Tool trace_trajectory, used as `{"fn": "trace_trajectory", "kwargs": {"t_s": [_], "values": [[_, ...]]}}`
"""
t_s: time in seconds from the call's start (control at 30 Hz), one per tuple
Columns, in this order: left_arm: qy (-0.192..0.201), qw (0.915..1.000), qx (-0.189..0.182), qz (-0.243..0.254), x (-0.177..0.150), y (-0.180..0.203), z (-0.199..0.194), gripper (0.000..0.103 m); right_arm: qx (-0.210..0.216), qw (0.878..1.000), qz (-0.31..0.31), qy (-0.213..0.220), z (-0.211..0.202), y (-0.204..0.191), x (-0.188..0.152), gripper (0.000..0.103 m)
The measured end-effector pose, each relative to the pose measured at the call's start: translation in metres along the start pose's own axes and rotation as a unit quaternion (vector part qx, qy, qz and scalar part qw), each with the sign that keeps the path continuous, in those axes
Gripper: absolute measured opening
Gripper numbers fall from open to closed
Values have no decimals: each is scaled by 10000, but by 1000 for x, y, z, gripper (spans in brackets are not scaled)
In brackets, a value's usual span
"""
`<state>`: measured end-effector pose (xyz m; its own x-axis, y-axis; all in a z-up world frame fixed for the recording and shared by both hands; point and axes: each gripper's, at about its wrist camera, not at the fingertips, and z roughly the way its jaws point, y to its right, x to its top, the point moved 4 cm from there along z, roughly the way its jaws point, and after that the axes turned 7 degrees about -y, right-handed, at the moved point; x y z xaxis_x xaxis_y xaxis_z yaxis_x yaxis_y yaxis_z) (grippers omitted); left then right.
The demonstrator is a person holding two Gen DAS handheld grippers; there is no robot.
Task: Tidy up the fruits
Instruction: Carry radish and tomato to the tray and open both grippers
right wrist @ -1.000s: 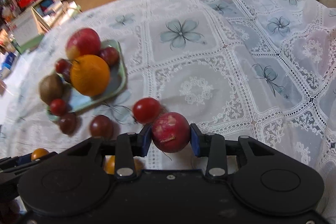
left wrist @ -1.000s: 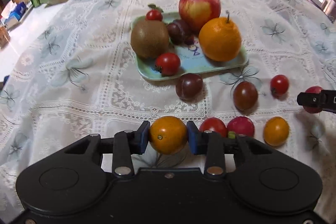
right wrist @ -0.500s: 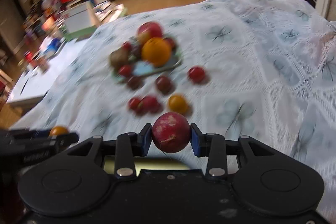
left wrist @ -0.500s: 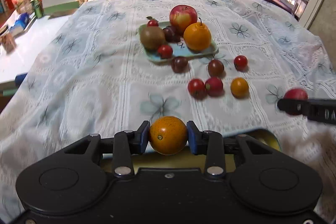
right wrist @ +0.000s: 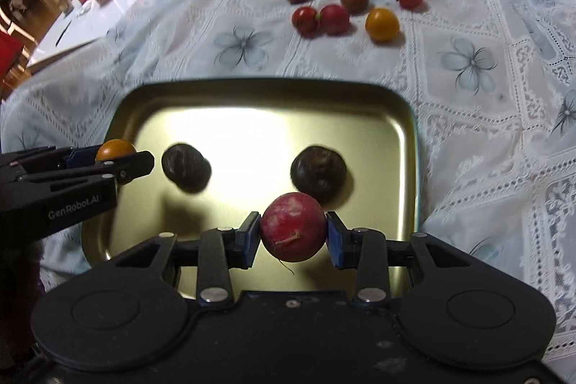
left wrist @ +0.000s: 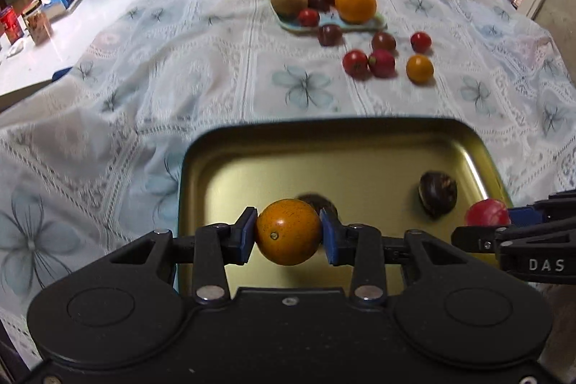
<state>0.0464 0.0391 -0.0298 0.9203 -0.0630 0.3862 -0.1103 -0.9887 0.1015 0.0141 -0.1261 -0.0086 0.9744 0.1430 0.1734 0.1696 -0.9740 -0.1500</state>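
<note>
The bench (left wrist: 216, 67), draped in a lace cloth with blue flowers, now fills much less of both views than a second ago, when the cameras sat low among the loose fruit; both hands have pulled back toward its near edge. That retreat has brought the gold tray (right wrist: 266, 103) under both grippers, where a second ago it was out of sight. Far off, the green plate (left wrist: 374, 24) keeps its apple, orange and kiwi, with six small fruits loose on the cloth in front of it (none of them touched in this interval).

Two dark plums (right wrist: 318, 173) already lie in the gold tray, well apart from each other.

The left gripper (left wrist: 288, 233) has its fingers clenched on the orange tomato (left wrist: 288, 231), held above the tray's near left part. The right gripper (right wrist: 293, 233) likewise grasps the red radish-like fruit (right wrist: 293, 227), hovering near the right-hand plum.

Judging by this, the carry is finished and the release is the step due: both fruits sit over the tray, so opening the fingers should drop them in, though round fruit may roll on the smooth metal.
</note>
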Motion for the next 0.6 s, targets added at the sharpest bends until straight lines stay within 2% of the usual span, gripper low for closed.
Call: {"fn": "trace_trajectory", "kwargs": {"t_s": [0.1, 0.2, 0.37, 0.6], "values": [[-206, 9998, -56, -27, -6, 1, 6, 46, 64, 9999, 10, -136, 4, -2, -3, 39], [-290, 9996, 40, 33, -12, 3, 10, 46, 68, 9998, -24, -178, 6, -4, -5, 39], [-248, 9994, 224, 84, -16, 5, 9, 46, 89, 9997, -58, -205, 8, -5, -3, 40], [-249, 9993, 279, 55, -16, 6, 7, 47, 97, 9999, -108, -56, -1, -7, -2, 42]]}}
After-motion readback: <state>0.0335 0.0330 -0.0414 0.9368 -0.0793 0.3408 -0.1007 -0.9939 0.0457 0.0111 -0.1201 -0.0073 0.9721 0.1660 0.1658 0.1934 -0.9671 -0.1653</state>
